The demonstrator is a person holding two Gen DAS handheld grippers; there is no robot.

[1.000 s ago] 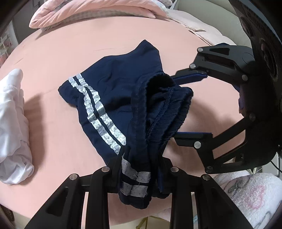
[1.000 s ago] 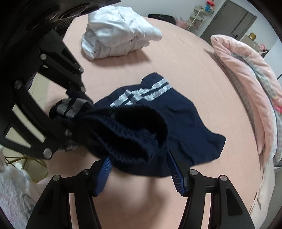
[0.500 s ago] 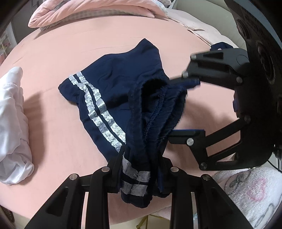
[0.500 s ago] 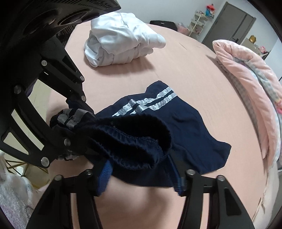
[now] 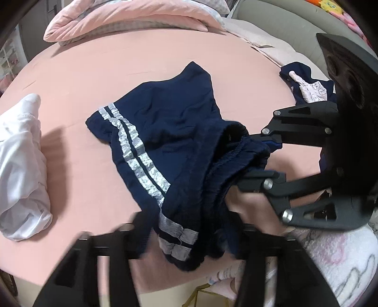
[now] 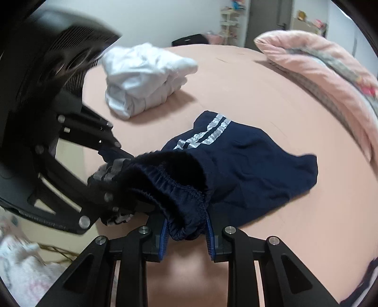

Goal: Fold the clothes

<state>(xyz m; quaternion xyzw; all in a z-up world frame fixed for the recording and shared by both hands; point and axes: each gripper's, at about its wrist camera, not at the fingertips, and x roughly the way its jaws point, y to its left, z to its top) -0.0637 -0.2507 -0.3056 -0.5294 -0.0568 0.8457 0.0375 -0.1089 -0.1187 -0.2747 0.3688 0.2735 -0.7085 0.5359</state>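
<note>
Pink bed sheet (image 5: 94,78) fills both views, a pink quilt (image 5: 122,21) along its far edge. Navy shorts (image 5: 165,132) lie mid-frame, white clothes (image 5: 21,165) at left. Left gripper (image 5: 189,238) jaws are opening around the striped hem; right gripper (image 6: 186,238) jaws are closing on the waistband.

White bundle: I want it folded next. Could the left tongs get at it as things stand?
Probably yes. The white bundle lies alone on the pink sheet, with bare sheet around it. The left tongs are opening, though the navy shorts hang between them and would need dropping first.
</note>
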